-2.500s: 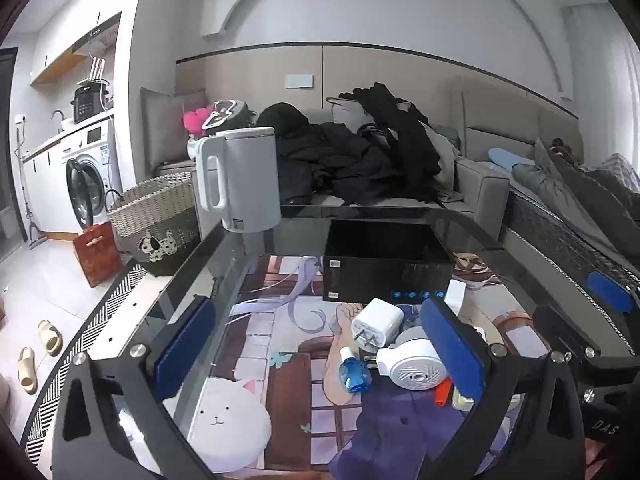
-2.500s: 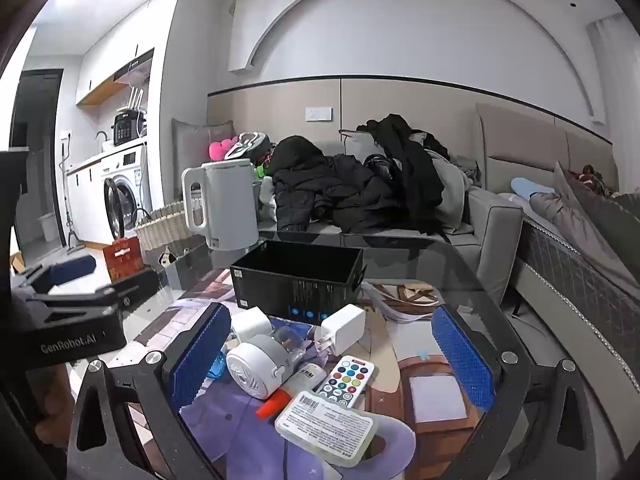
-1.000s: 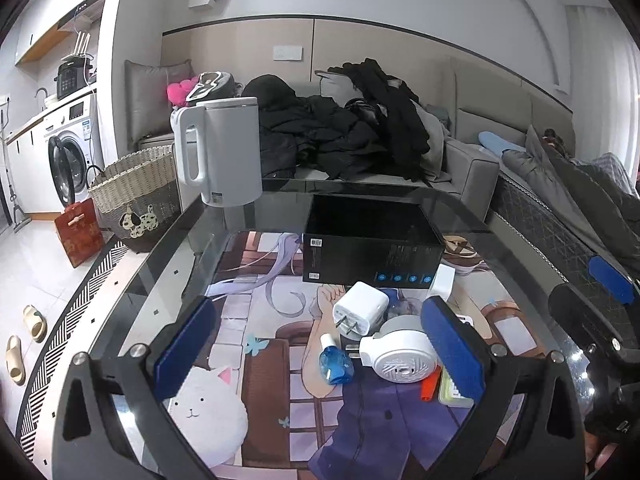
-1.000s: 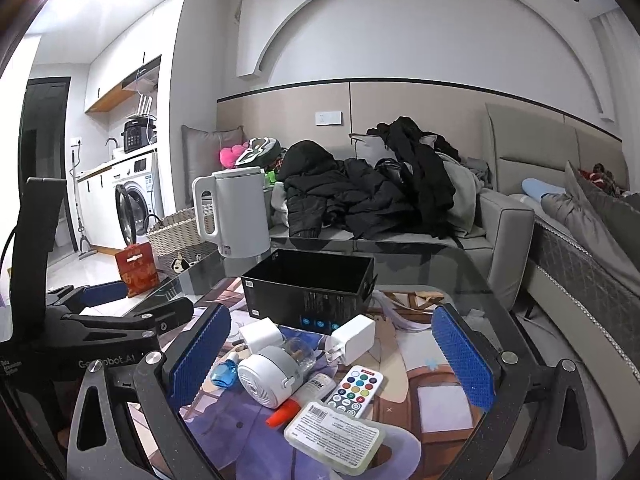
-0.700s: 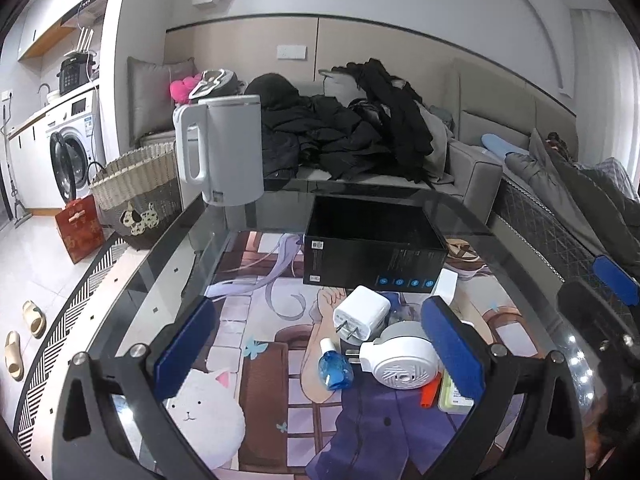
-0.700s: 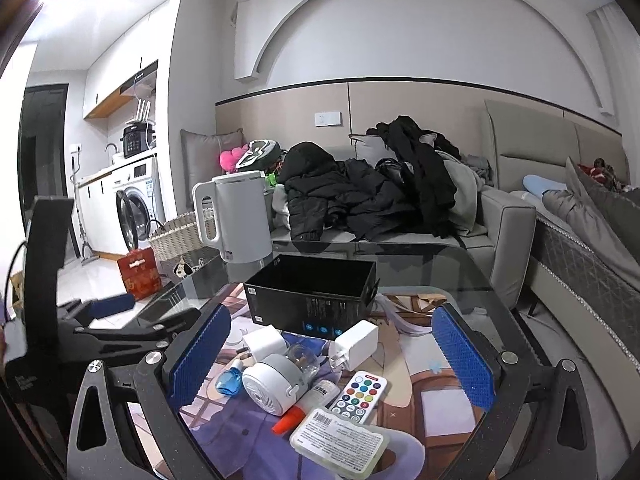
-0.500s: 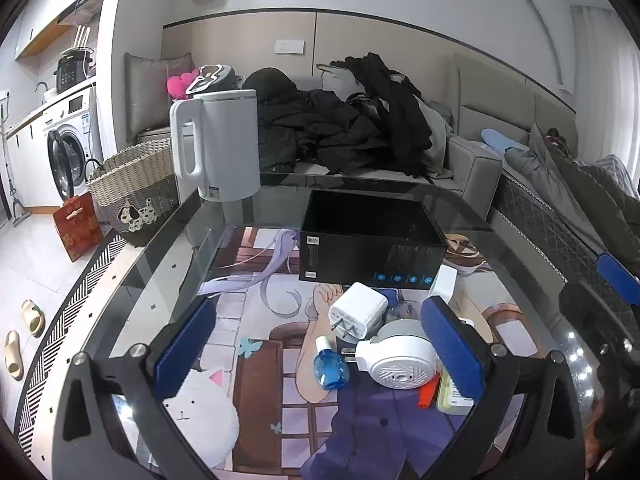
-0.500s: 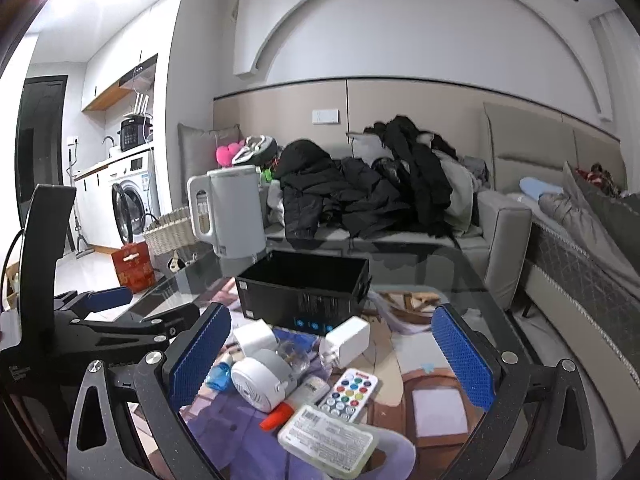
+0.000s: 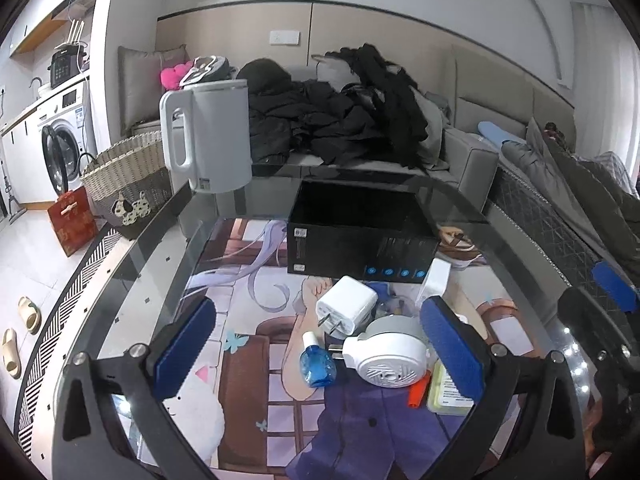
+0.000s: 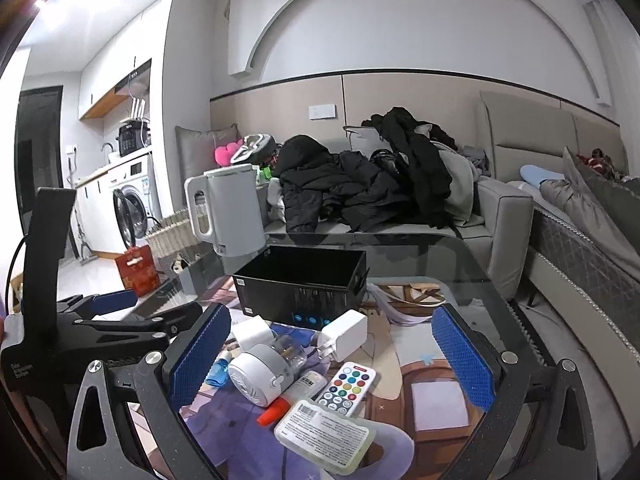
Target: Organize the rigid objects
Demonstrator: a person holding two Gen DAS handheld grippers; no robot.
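Both tools hung spread and empty over the glass table: the left tool and the right tool. Chargers, a remote and a round plug-in device lay clustered before the black box.

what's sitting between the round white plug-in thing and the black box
In the left wrist view, a white charger with its prongs showing lies between the round white plug-in device and the black box.
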